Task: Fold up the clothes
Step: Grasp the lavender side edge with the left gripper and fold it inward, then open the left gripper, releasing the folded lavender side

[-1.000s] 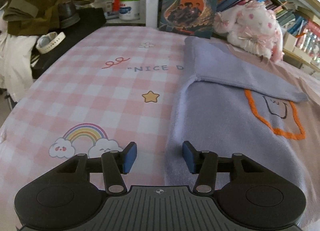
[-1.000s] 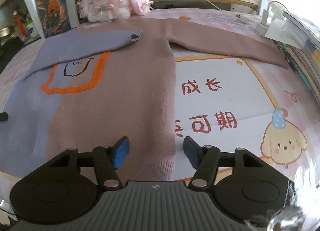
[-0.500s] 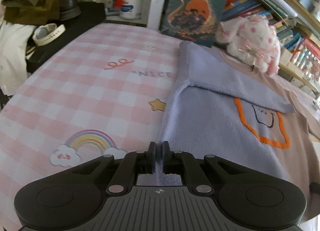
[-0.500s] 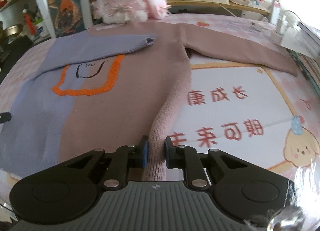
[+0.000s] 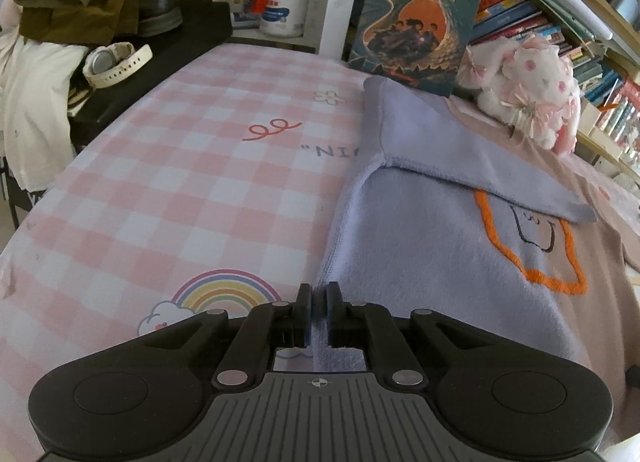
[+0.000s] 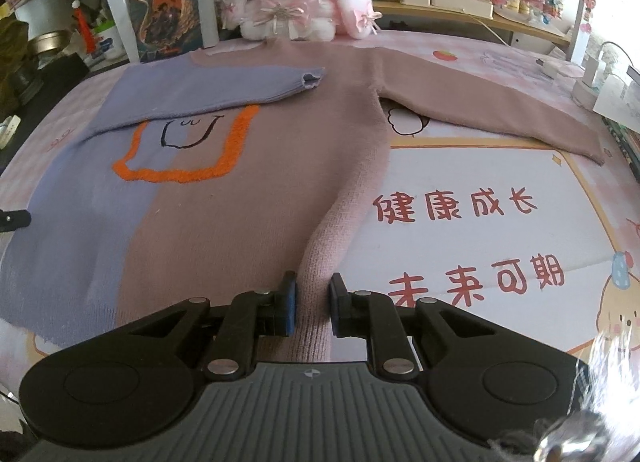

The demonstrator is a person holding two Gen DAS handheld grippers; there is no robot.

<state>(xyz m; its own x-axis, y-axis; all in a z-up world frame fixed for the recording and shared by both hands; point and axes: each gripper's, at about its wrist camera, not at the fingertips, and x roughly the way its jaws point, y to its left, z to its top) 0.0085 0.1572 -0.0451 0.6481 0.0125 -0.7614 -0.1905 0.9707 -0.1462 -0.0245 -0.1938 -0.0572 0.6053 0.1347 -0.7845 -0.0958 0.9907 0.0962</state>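
A lilac and dusty-pink sweater (image 6: 248, 190) with an orange-outlined patch lies face up on the table. Its lilac sleeve (image 6: 208, 90) is folded across the chest; the pink sleeve (image 6: 500, 106) stretches out to the right. My left gripper (image 5: 318, 312) is shut on the lilac bottom hem corner (image 5: 340, 294) of the sweater. My right gripper (image 6: 312, 302) is shut on the pink bottom hem corner (image 6: 320, 262), which rises in a ridge between its fingers.
A pink checked mat (image 5: 180, 190) covers the table left of the sweater; a printed mat with red characters (image 6: 472, 246) lies to its right. A plush rabbit (image 6: 296, 2), an upright book (image 5: 416, 22) and shelves stand behind. A watch (image 5: 112, 62) and clothes lie far left.
Both grippers were open over the hem a second ago. They have closed on the two bottom corners and lifted them slightly, and the pink edge has bunched up into a ridge.
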